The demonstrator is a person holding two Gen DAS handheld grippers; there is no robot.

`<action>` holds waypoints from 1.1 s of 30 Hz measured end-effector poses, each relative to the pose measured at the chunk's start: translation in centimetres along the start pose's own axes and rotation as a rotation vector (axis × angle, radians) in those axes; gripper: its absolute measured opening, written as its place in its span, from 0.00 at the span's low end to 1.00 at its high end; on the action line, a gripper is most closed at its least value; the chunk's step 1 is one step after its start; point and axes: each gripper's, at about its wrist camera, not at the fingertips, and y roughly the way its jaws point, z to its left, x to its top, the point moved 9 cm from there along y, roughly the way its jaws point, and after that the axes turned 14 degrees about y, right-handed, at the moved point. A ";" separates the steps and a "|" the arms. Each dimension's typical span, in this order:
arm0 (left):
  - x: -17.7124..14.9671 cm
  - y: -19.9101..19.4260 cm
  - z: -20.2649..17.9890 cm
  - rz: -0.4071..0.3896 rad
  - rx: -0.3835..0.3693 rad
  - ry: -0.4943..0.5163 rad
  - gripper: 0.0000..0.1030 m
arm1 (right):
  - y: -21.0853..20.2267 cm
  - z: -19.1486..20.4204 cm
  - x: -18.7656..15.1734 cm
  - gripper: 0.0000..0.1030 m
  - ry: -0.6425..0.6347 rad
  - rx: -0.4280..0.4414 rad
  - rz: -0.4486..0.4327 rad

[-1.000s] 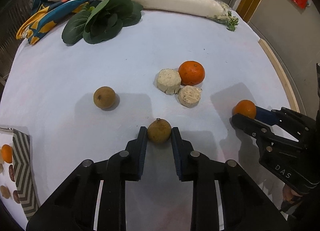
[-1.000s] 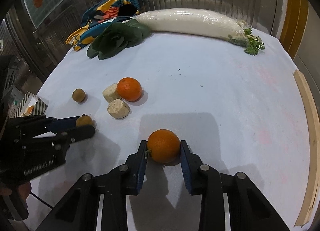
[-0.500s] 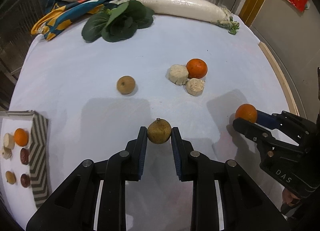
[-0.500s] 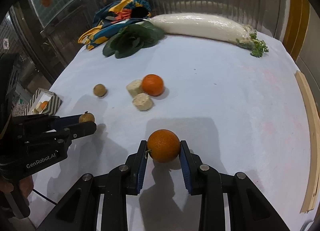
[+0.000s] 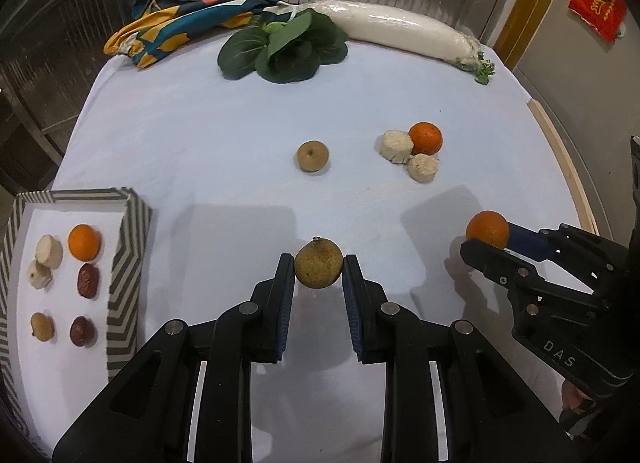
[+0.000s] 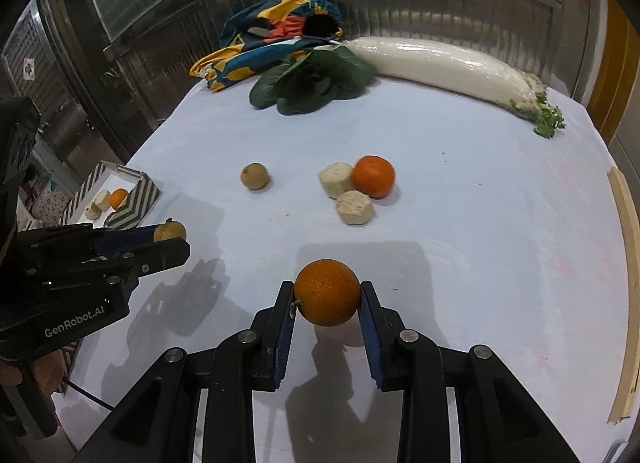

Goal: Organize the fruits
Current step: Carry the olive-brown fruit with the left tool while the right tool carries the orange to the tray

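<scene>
While two oranges show, one's held.

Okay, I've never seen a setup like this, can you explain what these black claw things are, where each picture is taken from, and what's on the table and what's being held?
There is no robot here: a person holds a hand-held two-finger gripper in each hand, and each carries a wide-angle camera looking along its fingers. One picture comes from the left gripper, the other from the right gripper; each also shows the other tool off to its side. The left one is shut on a brownish round fruit, the right one on an orange. On the white table lie another brown fruit, a second orange beside two pale chunks, leafy greens, a long white radish and a colourful cloth. At the left, a striped tray already holds sorted pieces.
</scene>
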 end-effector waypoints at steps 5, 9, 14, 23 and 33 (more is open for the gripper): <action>-0.3 -0.5 0.2 -0.010 0.006 0.013 0.23 | -0.3 0.8 -0.3 0.29 -0.005 -0.002 -0.003; -0.5 -1.2 0.8 -0.018 0.025 0.020 0.23 | -0.4 1.7 -0.3 0.29 -0.013 0.002 -0.008; -1.3 -1.9 2.3 -0.016 0.047 0.008 0.23 | -0.2 3.3 -0.6 0.29 -0.029 0.017 -0.007; -2.8 -3.5 6.1 -0.021 0.091 -0.043 0.23 | 0.7 7.6 -0.7 0.29 -0.079 0.050 -0.002; -5.3 -5.6 11.3 -0.028 0.149 -0.111 0.23 | 1.6 14.2 -0.9 0.30 -0.177 0.101 0.005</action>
